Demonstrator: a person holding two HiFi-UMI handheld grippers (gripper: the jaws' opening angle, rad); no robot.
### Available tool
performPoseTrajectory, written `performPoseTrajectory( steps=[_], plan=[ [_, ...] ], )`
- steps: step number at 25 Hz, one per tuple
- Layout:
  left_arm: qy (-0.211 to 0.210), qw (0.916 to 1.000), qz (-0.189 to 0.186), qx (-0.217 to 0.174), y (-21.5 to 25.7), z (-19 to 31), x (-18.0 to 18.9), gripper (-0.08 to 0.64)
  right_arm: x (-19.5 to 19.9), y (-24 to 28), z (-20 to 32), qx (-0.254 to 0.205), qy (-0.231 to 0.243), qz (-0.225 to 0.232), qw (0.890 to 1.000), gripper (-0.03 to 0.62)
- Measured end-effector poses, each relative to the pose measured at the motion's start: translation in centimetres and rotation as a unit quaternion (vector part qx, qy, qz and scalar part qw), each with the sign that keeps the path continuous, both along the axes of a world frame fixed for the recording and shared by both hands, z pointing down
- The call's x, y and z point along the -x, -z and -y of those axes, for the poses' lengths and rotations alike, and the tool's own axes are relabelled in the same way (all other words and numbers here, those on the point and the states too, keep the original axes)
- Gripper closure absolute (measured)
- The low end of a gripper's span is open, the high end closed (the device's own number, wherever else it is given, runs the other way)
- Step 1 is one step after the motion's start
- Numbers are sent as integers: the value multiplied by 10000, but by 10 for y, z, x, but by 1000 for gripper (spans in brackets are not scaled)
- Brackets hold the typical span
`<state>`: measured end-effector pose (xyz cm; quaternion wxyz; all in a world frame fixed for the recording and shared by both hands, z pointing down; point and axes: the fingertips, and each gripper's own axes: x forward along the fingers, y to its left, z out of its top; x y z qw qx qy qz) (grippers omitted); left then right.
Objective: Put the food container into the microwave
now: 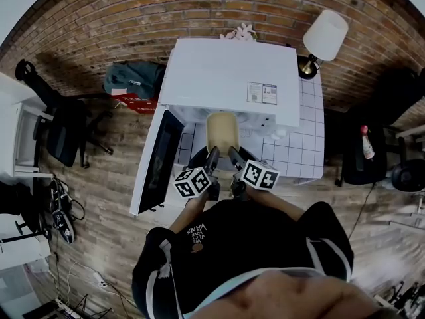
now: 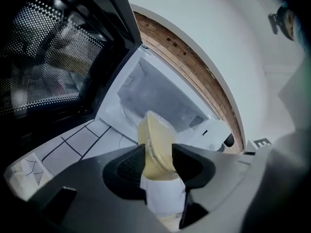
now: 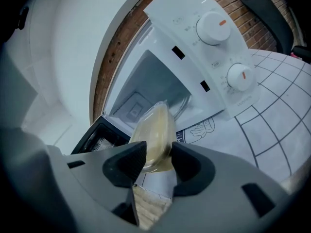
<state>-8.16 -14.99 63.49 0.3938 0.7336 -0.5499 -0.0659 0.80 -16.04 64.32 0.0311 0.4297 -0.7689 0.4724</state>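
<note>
At the microwave (image 1: pixel 229 72) mouth, left tool (image 2: pixel 159 153) and right tool (image 3: pixel 158 155) both pinch the food container (image 1: pixel 222 130); uneven push risks tilt, slip.

We see the food container (image 1: pixel 222 130): shallow clear plastic, pale yellow inside, held level above the tabletop (image 1: pixel 305 145) right at the microwave's mouth. Its near rim is pinched by the left claw (image 1: pixel 211 157) and right claw (image 1: pixel 234 157). The microwave (image 1: pixel 229 75) is a white box with two round dials (image 3: pixel 211 27). Its dark-windowed door (image 1: pixel 158 161) is swung fully open to the left, white cavity exposed.
</note>
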Motion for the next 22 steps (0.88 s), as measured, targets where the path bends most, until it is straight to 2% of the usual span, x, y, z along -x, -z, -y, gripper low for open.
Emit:
performPoseTrajectory(
  steps=[11,22],
  plan=[
    [114,9999,-19,56,-7,26,-2,382,-1,-6,24,70,109,-25,9999,446],
    [281,9995,-67,128,-10,42,-6,382,-6,-5,42,-46,360,-87,9993,446]
  ],
)
